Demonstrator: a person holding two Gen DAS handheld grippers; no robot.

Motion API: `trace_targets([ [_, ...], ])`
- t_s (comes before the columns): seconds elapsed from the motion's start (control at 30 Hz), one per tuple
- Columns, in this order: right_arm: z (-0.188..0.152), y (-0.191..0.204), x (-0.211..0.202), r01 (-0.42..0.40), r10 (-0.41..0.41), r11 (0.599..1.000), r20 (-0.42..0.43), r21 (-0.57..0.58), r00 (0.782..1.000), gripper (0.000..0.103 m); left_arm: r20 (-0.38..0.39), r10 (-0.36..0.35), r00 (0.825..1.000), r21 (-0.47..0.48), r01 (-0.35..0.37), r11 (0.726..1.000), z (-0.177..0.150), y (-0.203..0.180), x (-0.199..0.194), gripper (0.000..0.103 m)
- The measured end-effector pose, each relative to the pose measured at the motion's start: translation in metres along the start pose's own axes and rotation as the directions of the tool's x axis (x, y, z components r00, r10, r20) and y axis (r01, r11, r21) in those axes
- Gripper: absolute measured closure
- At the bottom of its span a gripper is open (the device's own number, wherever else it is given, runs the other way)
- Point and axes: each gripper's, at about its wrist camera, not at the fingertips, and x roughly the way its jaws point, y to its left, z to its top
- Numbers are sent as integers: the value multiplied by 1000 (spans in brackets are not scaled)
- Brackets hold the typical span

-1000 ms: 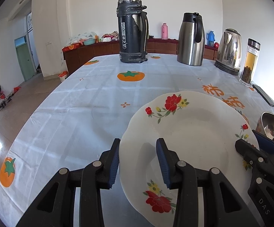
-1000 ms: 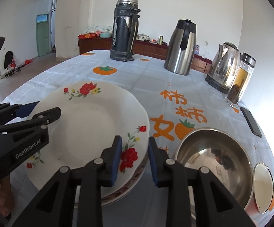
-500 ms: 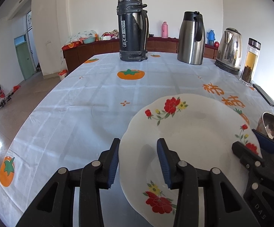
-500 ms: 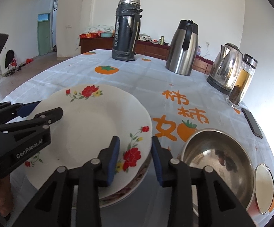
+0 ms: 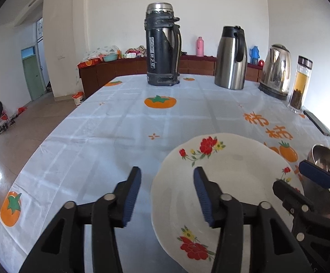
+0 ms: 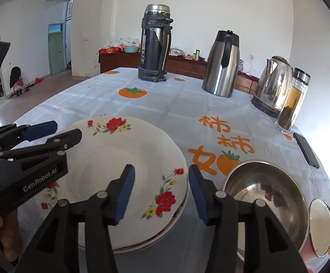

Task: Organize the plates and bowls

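A white plate with red flowers (image 5: 233,182) lies on top of another plate on the table; it also shows in the right wrist view (image 6: 119,159). My left gripper (image 5: 167,195) is open, its fingers astride the plate's left rim. My right gripper (image 6: 160,193) is open, astride the plate's right rim. A steel bowl (image 6: 267,195) sits just right of the plates, with a small white dish (image 6: 321,225) beyond it. The lower plate's rim (image 6: 155,238) peeks out underneath.
At the back of the table stand a black thermos (image 5: 162,47), a steel jug (image 5: 232,56), a kettle (image 5: 276,70) and a glass tea bottle (image 5: 300,84). A phone (image 6: 306,146) lies at the right edge. The table's left edge drops to the floor.
Both grippers have opened wider and let go of the top plate, which now rests lower, on the plate beneath.
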Motion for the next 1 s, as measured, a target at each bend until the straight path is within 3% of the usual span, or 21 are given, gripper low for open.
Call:
trace_targets([
  [0.17,1,-5,-8,-31,30,999,14,39,999,53,7,15,1000,-24,-15,1000,0,5,-2,44],
  [0.37,-1,-18,-66,-55,53,998,68,22,996,53,-51,15,999,-12,-16,1000,-3,-2,-17,44],
  [0.57,-30,-62,-132,-4,0,998,81,55,997,53,-44,-81,996,48,83,995,-11,-36,-69,44],
  [0.63,-39,-75,-141,19,-23,997,64,68,998,53,-63,-143,988,71,148,987,-18,-55,-84,44],
  [0.83,-72,-118,-157,70,-70,986,-6,148,998,59,-146,-318,937,152,339,928,-37,-117,-112,44],
  [1.0,-94,-140,-159,86,-77,978,-52,190,996,64,-186,-382,905,196,415,888,-45,-153,-118,44],
])
